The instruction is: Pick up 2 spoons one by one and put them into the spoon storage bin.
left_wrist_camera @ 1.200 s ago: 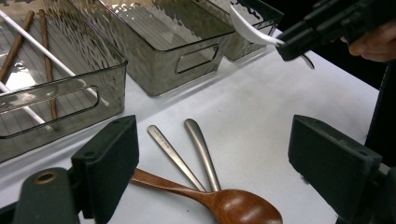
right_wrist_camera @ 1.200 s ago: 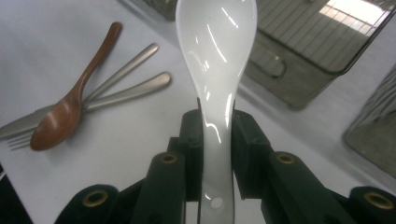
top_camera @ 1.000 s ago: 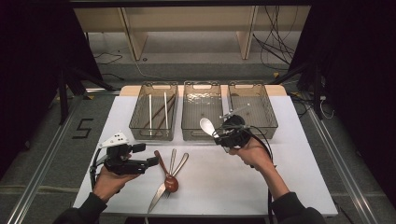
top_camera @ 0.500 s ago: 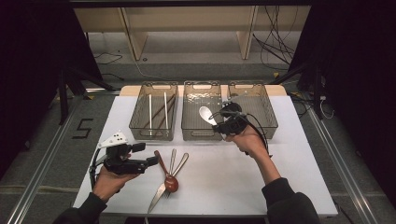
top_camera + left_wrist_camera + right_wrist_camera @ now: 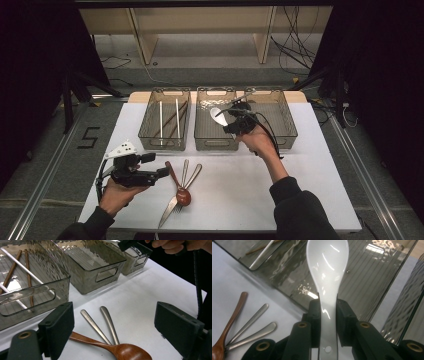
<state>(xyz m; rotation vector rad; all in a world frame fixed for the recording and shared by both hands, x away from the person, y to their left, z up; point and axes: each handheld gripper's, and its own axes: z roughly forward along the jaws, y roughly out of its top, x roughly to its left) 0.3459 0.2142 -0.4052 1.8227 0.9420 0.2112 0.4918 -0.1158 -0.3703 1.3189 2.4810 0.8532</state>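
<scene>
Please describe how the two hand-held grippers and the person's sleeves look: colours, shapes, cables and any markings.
Both grippers are black. The left gripper carries a light grey three-cornered plate on top and has blocky, flat-faced black jaws. The right gripper has brass-coloured rings set in its jaw arms, and a black cable loops from it over the hand. The person wears dark long sleeves.

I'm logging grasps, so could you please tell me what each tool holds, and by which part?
The right tool grips the white spoon by its handle; the left tool is open, holding nothing.
</scene>
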